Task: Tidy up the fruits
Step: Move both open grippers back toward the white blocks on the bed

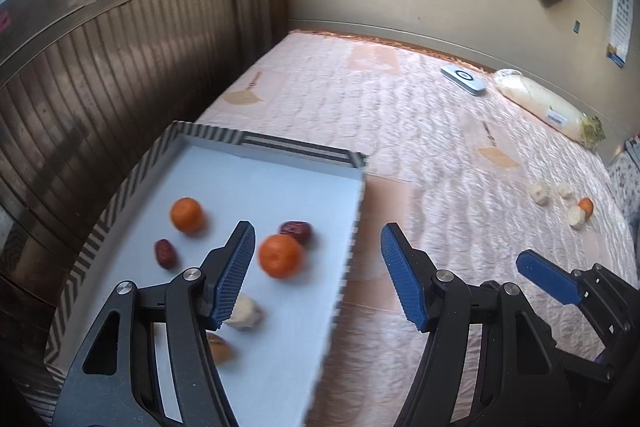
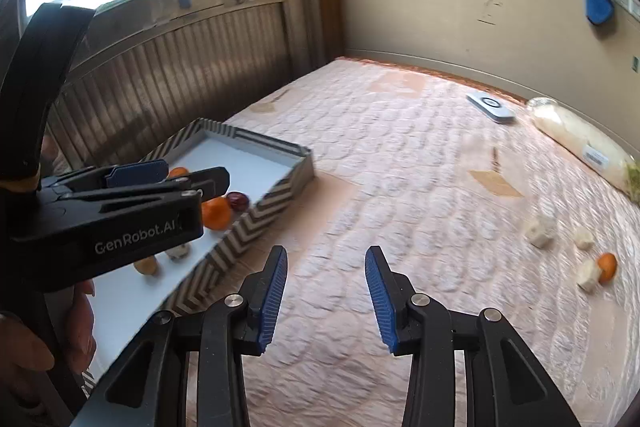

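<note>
Pink quilted bedding [image 2: 400, 187] covered the surface under both claws. Right claw [image 2: 326, 295] hung with jaws apart and nothing between them, over bare quilt. Left claw [image 1: 318, 275] stood wider, also empty, straddling the tray [image 1: 200, 135] edge. Outward and to the right lay 1 loose orange [image 2: 607, 266] among 3 pale chunks [image 2: 538, 233], nearer the right claw; 2 oranges [image 1: 279, 255] already sat in the tray.
</note>
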Tool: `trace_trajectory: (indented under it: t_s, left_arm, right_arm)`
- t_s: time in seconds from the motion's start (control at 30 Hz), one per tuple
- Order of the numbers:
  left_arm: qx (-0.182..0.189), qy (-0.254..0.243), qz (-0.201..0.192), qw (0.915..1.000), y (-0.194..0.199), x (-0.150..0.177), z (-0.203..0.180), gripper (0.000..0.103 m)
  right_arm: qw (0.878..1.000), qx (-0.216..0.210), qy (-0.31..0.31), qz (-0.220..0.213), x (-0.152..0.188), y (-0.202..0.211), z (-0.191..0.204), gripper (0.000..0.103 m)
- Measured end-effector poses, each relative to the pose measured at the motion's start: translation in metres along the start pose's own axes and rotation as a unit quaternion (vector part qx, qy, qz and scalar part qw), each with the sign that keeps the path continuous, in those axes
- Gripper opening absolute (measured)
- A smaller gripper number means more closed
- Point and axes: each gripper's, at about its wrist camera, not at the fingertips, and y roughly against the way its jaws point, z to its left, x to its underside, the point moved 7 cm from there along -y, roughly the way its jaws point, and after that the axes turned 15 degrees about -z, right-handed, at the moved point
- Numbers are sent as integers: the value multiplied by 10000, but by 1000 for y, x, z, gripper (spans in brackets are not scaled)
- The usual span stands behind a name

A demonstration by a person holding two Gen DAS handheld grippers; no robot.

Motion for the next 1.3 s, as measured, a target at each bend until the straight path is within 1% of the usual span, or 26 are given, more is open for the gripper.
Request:
trace_trajectory:
  t_s: [0.23, 0.6, 0.77, 0.93, 1.13, 1.3]
  left_arm:
    - [330, -252, 9, 9991, 3, 2, -54, 66]
    - [718, -622, 92, 9954, 2, 8, -125, 66]
    - [830, -735, 204, 9936, -4, 15, -148, 66]
    - [913, -816, 271, 9921, -10, 17, -167, 66]
    - [1019, -915, 380, 9899, -21, 20, -186, 66]
    - [1190, -989, 476, 9868, -36, 20, -204, 66]
  right_arm:
    - [9988, 429, -215, -54, 5, 25, -48, 40]
    - [9939, 987, -471, -98, 18, 68, -123, 42]
    - [9901, 1253, -626, -52, 25, 81, -157, 43]
    - [9866, 1462, -726, -10, 33, 90, -183, 43]
    - [9841, 1570, -831, 80, 41, 89, -202, 43]
    - [9828, 1662, -770, 230, 44, 87, -218, 43]
